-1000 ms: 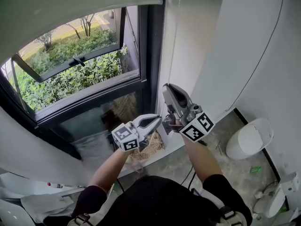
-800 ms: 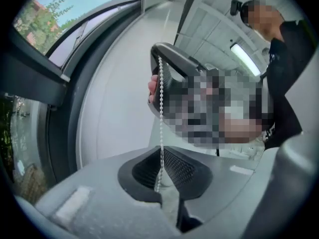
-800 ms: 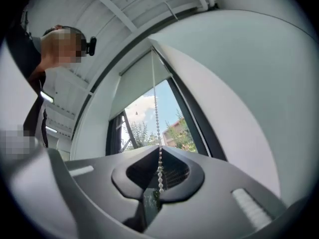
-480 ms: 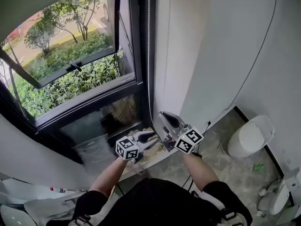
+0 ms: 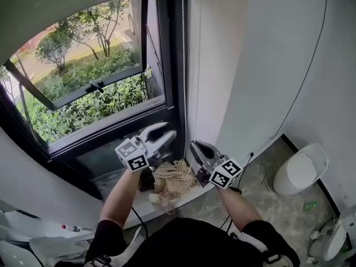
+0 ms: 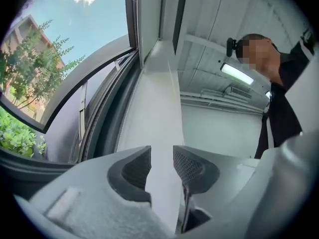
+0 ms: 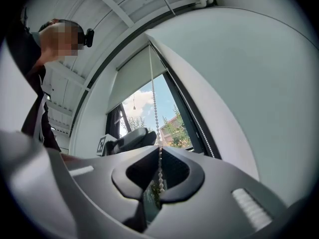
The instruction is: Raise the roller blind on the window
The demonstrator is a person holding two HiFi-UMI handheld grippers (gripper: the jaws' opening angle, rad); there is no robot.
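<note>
The grey roller blind [image 5: 83, 7] hangs across the top of the window, its hem high above the glass. Its white bead chain [image 5: 184, 65] drops along the dark frame. My right gripper [image 5: 196, 149] is low by the sill, shut on the bead chain [image 7: 154, 108], which runs up from between its jaws [image 7: 159, 156] to the blind [image 7: 137, 73]. My left gripper [image 5: 162, 134] is a little higher, left of the chain and apart from it. Its jaws [image 6: 162, 166] are opening, with nothing between them.
A tilted window sash [image 5: 83, 90] stands open over green bushes. A straw-coloured bundle [image 5: 173, 179] lies on the sill [image 5: 139, 204] below both grippers. The white wall [image 5: 250, 65] is on the right, with a thin cable on it. A white lidded container [image 5: 300, 168] stands on the floor.
My right gripper has come down with the chain in it. The left gripper has let go of the chain, opened and risen to the left. More glass shows under the blind.
</note>
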